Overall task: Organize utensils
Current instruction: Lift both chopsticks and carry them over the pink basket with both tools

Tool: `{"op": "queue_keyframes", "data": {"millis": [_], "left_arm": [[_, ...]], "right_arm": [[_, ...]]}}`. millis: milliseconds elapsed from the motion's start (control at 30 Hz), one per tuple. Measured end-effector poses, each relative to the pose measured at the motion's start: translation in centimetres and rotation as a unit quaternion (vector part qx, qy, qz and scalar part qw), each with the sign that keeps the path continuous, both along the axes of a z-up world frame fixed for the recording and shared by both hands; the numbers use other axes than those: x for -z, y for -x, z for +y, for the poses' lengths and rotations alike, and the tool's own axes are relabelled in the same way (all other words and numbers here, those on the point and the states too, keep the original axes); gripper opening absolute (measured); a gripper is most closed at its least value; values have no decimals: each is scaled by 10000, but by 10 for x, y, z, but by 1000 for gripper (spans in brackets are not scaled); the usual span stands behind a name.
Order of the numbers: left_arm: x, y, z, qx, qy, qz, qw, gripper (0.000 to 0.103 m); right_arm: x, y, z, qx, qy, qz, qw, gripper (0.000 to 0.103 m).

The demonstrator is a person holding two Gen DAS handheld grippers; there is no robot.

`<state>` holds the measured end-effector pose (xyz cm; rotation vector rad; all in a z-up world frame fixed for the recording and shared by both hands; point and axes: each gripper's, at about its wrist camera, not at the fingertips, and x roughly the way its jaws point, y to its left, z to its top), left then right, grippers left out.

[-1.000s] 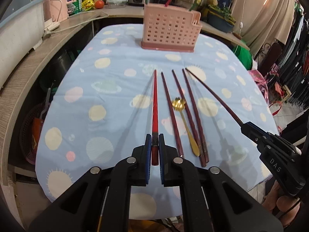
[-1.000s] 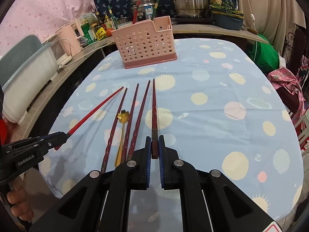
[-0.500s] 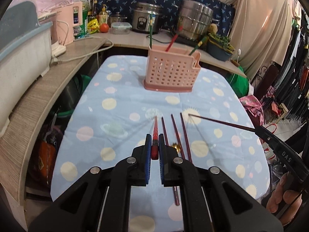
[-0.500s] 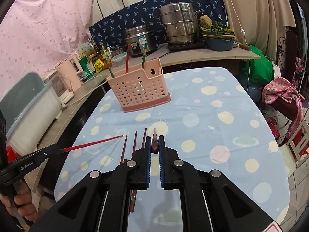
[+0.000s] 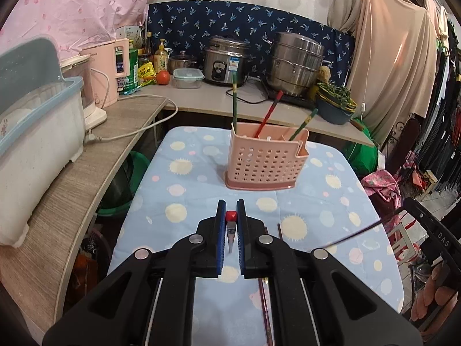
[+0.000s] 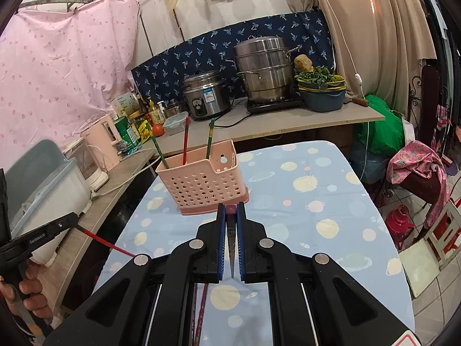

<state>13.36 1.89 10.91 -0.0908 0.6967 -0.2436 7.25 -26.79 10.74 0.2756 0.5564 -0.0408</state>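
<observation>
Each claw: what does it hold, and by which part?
Left claw: red chopstick, near one end. Right claw: dark chopstick, also near one end.

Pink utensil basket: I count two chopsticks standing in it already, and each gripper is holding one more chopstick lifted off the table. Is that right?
Not quite: the pink utensil basket holds three chopsticks, not two, two green and one red, as the right wrist view shows. The rest stands: the left gripper grips a red chopstick and the right gripper a dark one, both off the table.
</observation>
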Motion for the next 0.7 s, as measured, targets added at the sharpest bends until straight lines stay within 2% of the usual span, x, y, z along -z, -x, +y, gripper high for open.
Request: {"op": "queue_keyframes", "data": {"millis": [133,300,467,700], "left_arm": [[-11,-15,-1,45,106,-2,9999,7],[-33,-34,-4,82,224,-197,9995,7],[-65,-55,-11,35,241,-589,9980,7],[-111,-92,-19,-112,290,-1105,9934,7]], "right_arm": [[-11,-11,-10,3,-202,-120,9997,7],[-30,-27,-22,50,-488,-390,9980,7],[-54,-49,-33,17,-819,-768,9937,7],[-87,-91,-31,5,-853,-1194,9892,7]]}}
